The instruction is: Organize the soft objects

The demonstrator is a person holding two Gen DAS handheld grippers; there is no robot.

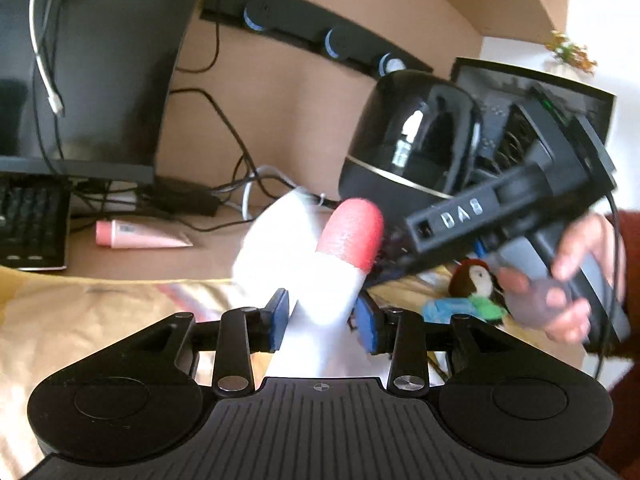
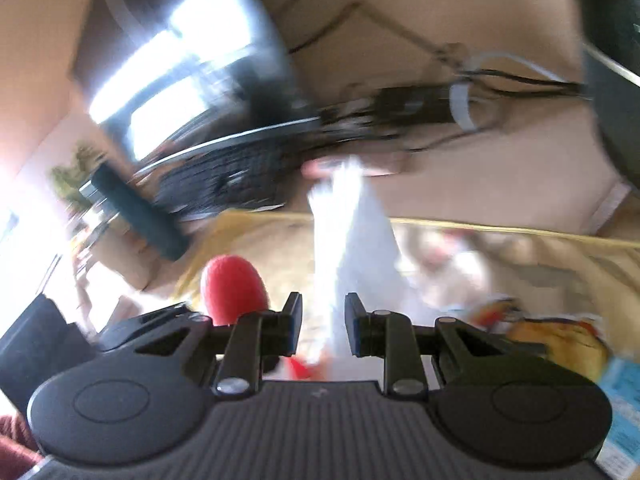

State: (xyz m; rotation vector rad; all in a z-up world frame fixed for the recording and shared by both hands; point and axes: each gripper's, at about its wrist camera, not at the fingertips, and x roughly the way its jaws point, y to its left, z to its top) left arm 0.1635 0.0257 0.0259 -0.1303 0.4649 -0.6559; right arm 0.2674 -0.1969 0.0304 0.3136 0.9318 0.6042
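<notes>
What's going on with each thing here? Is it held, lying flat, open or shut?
Left tool: shut on the white sock.
White sock, red toe: lifted, pinched by both tools.
Right tool: closed around the white sock's fabric.
Pink tube: lying flat on the desk, capped.
Plush toy: lying on the yellow cloth, untouched.
Keyboard: flat on the desk.

Sock held up between the two grippers, above a cloth in front of a cluttered bench.

In the left wrist view the sock [image 1: 320,248] rises from between the left gripper's [image 1: 323,322] jaws; the right gripper [image 1: 390,246] meets its tip from the right. A plush toy [image 1: 474,292] lies on the cloth [image 1: 100,312] below it. Behind, on the bench [image 1: 132,260], a tube [image 1: 140,235] lies right of the keyboard [image 1: 28,224], with the monitor [image 1: 92,60] behind and a speaker [image 1: 408,140] to the right.
</notes>
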